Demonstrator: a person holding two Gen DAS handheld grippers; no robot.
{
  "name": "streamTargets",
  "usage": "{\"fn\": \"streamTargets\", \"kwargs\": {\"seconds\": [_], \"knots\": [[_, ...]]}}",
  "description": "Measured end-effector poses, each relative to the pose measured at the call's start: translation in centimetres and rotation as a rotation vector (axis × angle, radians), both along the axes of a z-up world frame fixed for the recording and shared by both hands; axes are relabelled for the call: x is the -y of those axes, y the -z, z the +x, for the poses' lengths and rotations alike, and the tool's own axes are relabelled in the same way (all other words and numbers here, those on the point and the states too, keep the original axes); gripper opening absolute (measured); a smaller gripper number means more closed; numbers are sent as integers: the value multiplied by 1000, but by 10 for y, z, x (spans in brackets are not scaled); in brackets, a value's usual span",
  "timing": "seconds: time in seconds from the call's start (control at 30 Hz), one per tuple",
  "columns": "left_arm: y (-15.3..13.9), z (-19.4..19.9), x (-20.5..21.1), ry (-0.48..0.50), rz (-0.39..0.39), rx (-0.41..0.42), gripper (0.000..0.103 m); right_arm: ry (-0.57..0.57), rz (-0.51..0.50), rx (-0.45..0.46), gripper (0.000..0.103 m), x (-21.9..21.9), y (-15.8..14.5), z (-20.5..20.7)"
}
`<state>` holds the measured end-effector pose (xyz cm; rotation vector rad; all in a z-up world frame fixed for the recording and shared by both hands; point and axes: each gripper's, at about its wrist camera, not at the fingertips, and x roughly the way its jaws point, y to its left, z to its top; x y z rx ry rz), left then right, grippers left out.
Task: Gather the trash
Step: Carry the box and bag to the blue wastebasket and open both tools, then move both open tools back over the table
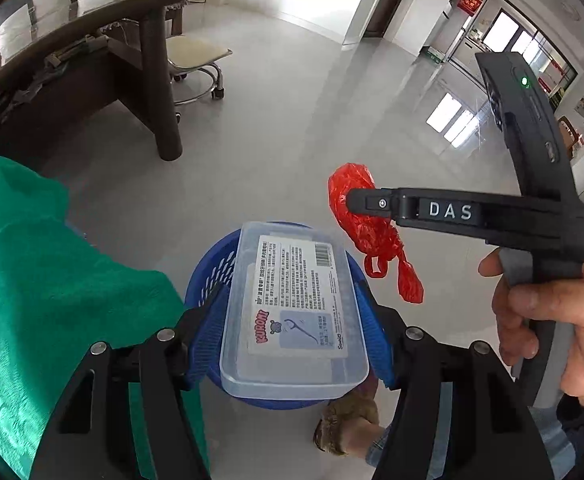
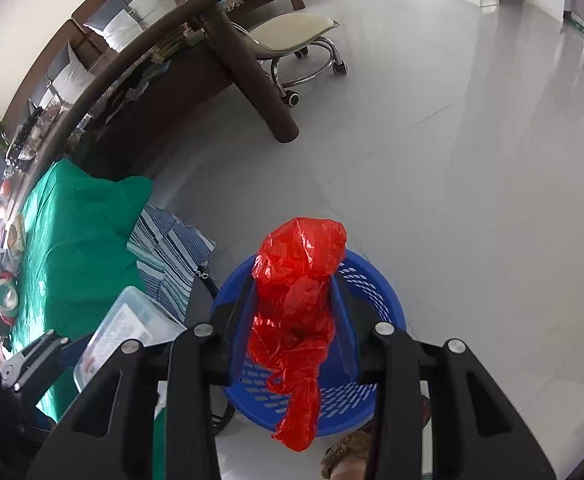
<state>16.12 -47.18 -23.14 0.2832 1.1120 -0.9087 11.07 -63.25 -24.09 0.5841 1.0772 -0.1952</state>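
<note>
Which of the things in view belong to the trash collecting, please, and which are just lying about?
Job:
- red plastic bag, in right gripper
- clear plastic box, in left gripper
- blue basket

Lying about:
- green cloth
- striped cloth
- rolling stool

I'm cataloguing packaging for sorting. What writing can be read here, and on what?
"DAS": on the right gripper finger.
"KUROMI", roughly: red brand on the clear plastic box label.
Label's small print and barcode digits: too small.
Red wall sign: blurred.
</note>
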Motion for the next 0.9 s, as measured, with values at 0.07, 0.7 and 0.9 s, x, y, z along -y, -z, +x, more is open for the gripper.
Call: {"fn": "streamTargets", "kwargs": {"seconds": [0.07, 0.7, 0.9], "knots": [[6, 3, 6, -4, 6, 17, 85, 9, 31, 3, 48, 5, 5, 0], [-92, -35, -164, -340, -121, 276, 98, -25, -310, 241, 94, -74, -85, -17], [-87, -30, -274, -510, 4, 298, 98, -205, -402, 379, 98, -197, -102, -23]]}}
